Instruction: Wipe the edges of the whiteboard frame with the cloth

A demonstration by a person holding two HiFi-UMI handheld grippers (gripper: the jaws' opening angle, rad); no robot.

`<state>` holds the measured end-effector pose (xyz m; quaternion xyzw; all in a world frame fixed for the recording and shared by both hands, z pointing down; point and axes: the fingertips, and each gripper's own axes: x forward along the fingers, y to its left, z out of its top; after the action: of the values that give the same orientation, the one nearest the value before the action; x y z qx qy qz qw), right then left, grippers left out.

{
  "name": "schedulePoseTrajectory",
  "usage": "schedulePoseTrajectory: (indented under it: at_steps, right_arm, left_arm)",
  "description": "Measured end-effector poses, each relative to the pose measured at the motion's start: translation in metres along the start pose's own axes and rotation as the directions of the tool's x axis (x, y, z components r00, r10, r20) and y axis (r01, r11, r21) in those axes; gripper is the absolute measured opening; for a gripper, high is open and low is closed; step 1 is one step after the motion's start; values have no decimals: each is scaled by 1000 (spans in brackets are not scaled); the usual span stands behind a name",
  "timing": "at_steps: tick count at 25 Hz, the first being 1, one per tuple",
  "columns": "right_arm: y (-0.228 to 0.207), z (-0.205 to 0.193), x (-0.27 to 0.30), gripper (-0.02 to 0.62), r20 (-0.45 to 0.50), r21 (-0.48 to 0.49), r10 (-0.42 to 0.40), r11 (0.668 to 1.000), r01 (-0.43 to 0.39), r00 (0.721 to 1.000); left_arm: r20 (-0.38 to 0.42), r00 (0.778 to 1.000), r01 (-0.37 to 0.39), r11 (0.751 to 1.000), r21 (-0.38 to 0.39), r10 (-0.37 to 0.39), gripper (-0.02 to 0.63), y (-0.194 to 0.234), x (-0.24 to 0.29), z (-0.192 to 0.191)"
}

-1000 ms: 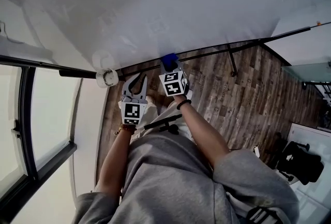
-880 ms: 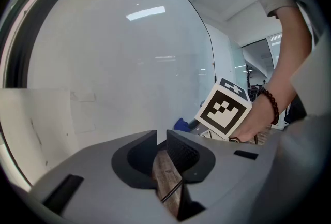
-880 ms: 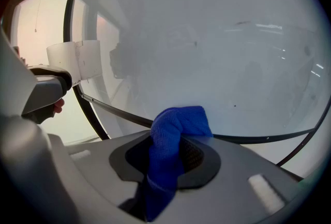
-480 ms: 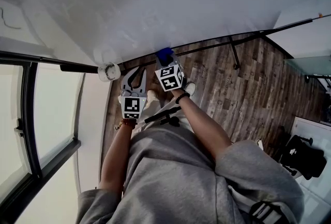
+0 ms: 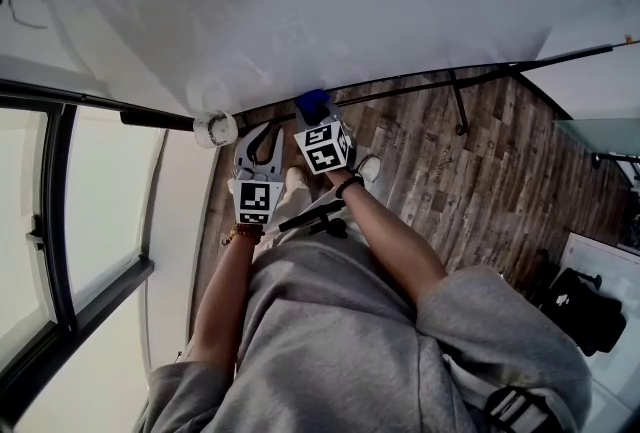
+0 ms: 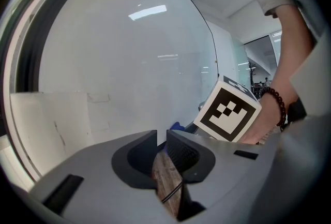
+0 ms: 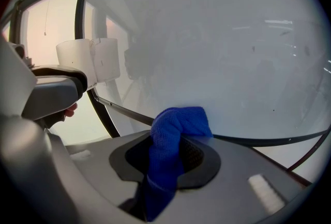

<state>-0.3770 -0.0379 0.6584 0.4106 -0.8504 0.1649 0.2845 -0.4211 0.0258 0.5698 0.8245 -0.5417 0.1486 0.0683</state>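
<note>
Right gripper view: the right gripper [image 7: 166, 151] clamps the blue cloth [image 7: 178, 122], whose bunched tip meets the whiteboard frame [image 7: 253, 140] at 12 o'clock. The left gripper [image 6: 161, 141] hangs all but closed, holding nothing. This looks like mid-wipe along the bottom edge, so the next move calls for sliding the cloth along it with steady pressure.

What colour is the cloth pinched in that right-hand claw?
Bright blue; the cloth shows best in the right gripper view, clamped in the right claw.

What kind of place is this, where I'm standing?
Probably an office or meeting room: a large whiteboard with a dark frame, a wood-plank floor, and a tall window at the left. The right claw holds a blue cloth.
</note>
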Motion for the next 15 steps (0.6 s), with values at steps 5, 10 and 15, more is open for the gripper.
schedulePoseTrajectory:
  at_steps: [5,10,15]
  right_arm:
    - [13,2,3,114,3,-4,25,1000,-25,1000]
    - [21,4,6,114,4,-2,35,999,-35,999]
    - [31,6,9,114,6,-5,55,998,-55,998]
  left_arm:
    - [0,1000,-15,1000,-3,15,51,3,-6,-2]
    - [-2,1000,-24,1000,-2,24,51,7,-12,-6]
    - [-5,999,-37,999,-9,36,51,10,-18,-9]
